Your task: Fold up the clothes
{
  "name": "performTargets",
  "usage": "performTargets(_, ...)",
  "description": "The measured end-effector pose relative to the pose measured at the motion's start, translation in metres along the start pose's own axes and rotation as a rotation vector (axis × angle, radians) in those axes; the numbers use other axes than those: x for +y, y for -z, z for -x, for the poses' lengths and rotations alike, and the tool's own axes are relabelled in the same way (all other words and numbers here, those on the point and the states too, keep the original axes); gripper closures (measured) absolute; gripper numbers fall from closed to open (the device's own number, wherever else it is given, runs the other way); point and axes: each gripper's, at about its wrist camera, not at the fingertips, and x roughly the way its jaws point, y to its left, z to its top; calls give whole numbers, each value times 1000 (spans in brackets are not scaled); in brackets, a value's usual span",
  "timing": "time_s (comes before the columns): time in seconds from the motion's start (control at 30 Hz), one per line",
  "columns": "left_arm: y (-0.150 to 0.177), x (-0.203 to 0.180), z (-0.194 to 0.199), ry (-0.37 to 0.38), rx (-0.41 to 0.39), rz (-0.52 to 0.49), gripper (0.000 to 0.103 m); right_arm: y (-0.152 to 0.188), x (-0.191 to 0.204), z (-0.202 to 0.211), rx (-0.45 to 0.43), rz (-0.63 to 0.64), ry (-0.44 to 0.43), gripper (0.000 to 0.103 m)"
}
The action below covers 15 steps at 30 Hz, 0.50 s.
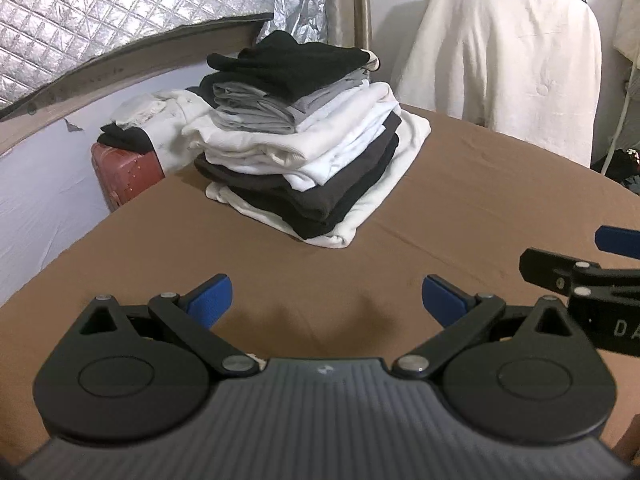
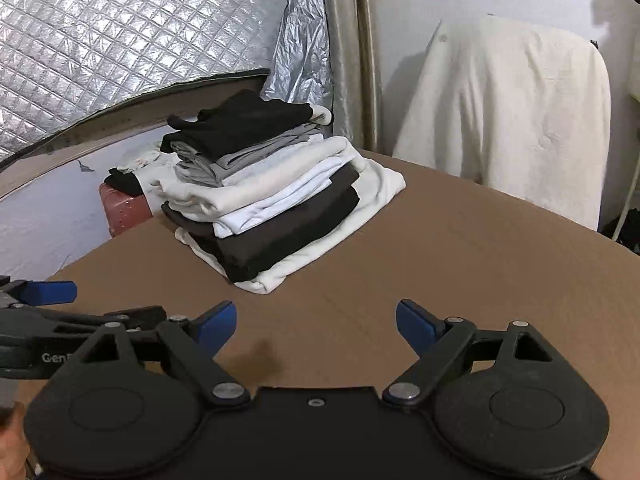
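A stack of folded clothes [image 1: 304, 148], black, grey and white, sits at the far left of the brown table [image 1: 460, 208]; the same stack of folded clothes [image 2: 272, 196] shows in the right wrist view on the brown table [image 2: 460, 248]. My left gripper [image 1: 327, 303] is open over bare tabletop, well short of the stack, with nothing between its blue pads. My right gripper [image 2: 316, 326] is open too and holds nothing. Each gripper shows at the edge of the other's view: the right gripper [image 1: 592, 258] and the left gripper [image 2: 80, 300]. The two hang side by side.
A cream cloth [image 1: 504, 52] hangs over a chair back behind the table. Beside the stack, off the table's left edge, a red suitcase [image 1: 124, 172] carries loose white and black garments [image 1: 160, 116]. Silver quilted foil [image 1: 100, 12] covers the back wall.
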Motion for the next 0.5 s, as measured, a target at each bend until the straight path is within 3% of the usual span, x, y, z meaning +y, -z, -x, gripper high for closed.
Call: performTargets(0.5,0,0,-9,-33,38,-42,0,5,7,-7,16,24,24,13)
